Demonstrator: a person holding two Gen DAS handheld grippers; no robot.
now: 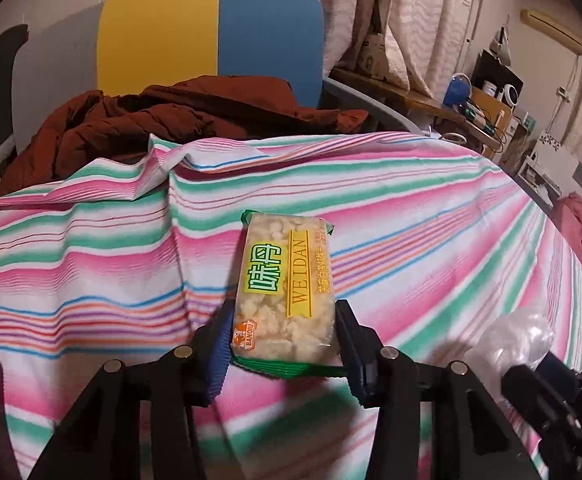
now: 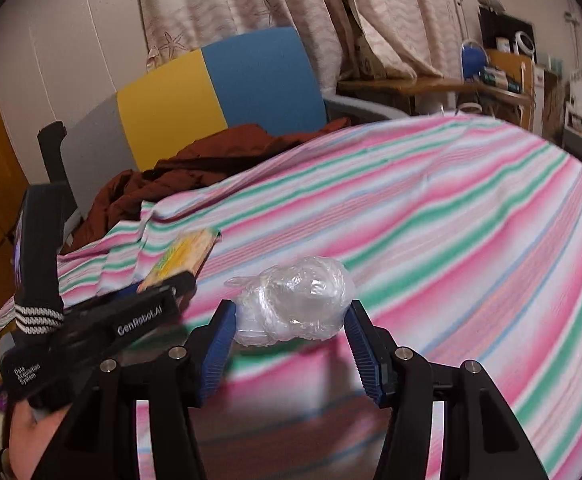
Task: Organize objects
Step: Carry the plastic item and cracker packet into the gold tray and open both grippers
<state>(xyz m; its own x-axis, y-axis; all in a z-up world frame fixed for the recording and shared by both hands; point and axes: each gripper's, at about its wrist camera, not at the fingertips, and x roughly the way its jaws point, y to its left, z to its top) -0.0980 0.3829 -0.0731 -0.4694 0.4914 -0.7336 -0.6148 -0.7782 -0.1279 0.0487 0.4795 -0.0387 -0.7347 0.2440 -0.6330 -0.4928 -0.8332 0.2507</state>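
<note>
Snack packet [image 1: 285, 286] clamped in left gripper [image 1: 285, 344]; crumpled plastic wrap [image 2: 295, 300] pinched by right gripper [image 2: 291, 332]; brown jacket [image 1: 163, 120] behind.

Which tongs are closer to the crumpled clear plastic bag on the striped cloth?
Right. The right tongs straddle the crumpled clear plastic bag, pads at its sides. The left tongs, beside it, grip a yellow-and-green snack packet.
</note>
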